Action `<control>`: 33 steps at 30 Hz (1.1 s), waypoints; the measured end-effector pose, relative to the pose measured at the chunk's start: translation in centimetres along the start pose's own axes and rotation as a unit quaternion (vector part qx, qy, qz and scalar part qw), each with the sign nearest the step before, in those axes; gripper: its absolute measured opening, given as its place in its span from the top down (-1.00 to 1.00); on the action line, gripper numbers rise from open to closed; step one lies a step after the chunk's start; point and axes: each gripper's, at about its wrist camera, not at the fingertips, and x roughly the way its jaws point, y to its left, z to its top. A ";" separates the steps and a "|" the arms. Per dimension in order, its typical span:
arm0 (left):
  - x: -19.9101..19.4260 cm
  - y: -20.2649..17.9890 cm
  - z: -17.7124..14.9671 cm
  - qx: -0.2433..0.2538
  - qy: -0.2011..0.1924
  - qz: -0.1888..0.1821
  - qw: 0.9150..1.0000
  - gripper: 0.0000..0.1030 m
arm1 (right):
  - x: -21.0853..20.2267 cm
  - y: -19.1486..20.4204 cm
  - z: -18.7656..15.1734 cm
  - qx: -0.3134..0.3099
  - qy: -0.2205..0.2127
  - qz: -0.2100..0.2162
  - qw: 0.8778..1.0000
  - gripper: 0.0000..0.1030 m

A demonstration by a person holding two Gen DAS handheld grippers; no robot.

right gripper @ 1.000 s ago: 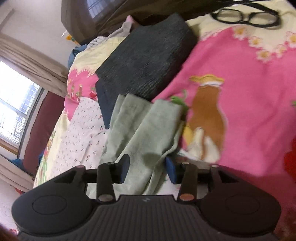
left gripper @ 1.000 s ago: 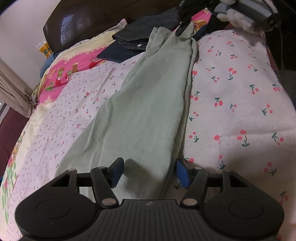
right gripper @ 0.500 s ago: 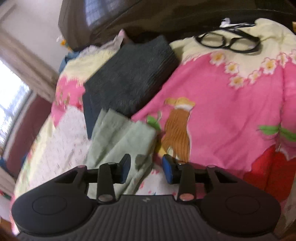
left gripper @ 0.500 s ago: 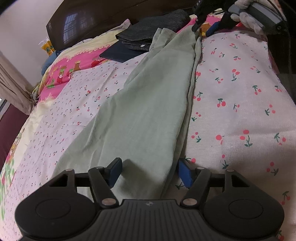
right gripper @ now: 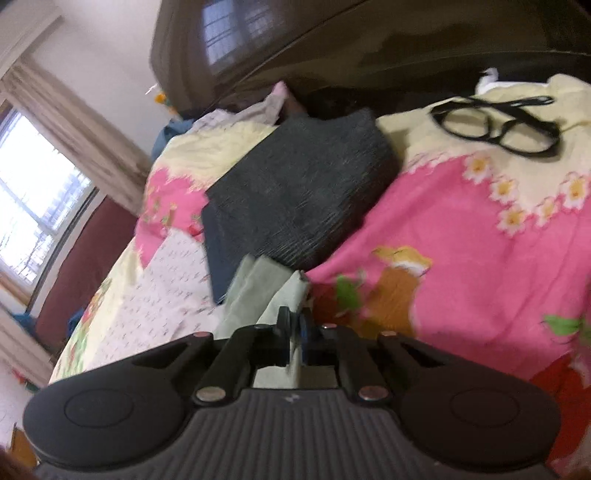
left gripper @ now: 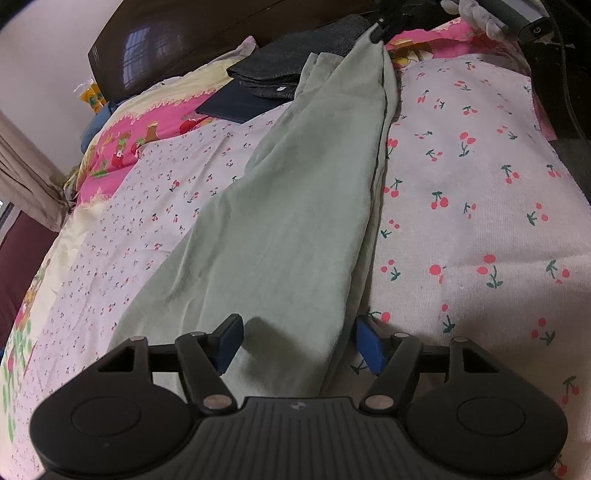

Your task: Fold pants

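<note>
Left wrist view: pale green pants (left gripper: 295, 206) lay lengthwise on the cherry-print sheet (left gripper: 480, 192), running from the near gripper up toward the dark folded clothes (left gripper: 295, 74); left gripper (left gripper: 297, 341) stood wide over the near end of the pants, blue pads either side of the cloth and not pressing, unchanged from a second before; the far end of the pants, beside the dark folded clothes, had risen off the sheet, pinched by the right gripper (left gripper: 378, 33). Right wrist view: right gripper (right gripper: 295, 332), a second before open around the hem, was closing and had all but met on a thin fold of green cloth; glasses (right gripper: 498, 125) lay beyond the dark folded clothes (right gripper: 295, 192). Judged: far end secured, near end not yet gripped; fold could begin once the left closed.
</note>
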 end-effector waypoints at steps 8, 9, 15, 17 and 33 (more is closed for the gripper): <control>0.0 0.1 0.0 -0.001 -0.001 0.000 1.000 -0.56 | 0.2 -1.7 -0.3 -0.011 0.012 -0.061 0.998 0.83; 0.0 0.1 0.0 0.001 -0.002 0.000 1.000 -0.56 | -0.2 -1.4 -0.3 -0.017 0.010 -0.068 0.998 0.78; -0.3 0.3 -0.3 -0.007 -0.006 0.001 1.000 -0.56 | -2.3 1.8 -2.7 -0.058 0.046 0.002 0.997 0.09; -0.3 0.2 -0.3 -0.008 -0.006 0.001 1.000 -0.56 | -1.6 1.7 -3.8 -0.023 0.082 0.027 0.996 -0.03; -0.6 0.1 -0.3 -0.024 -0.014 0.002 1.000 -0.56 | 3.7 0.2 -4.8 0.058 0.060 0.055 0.995 0.01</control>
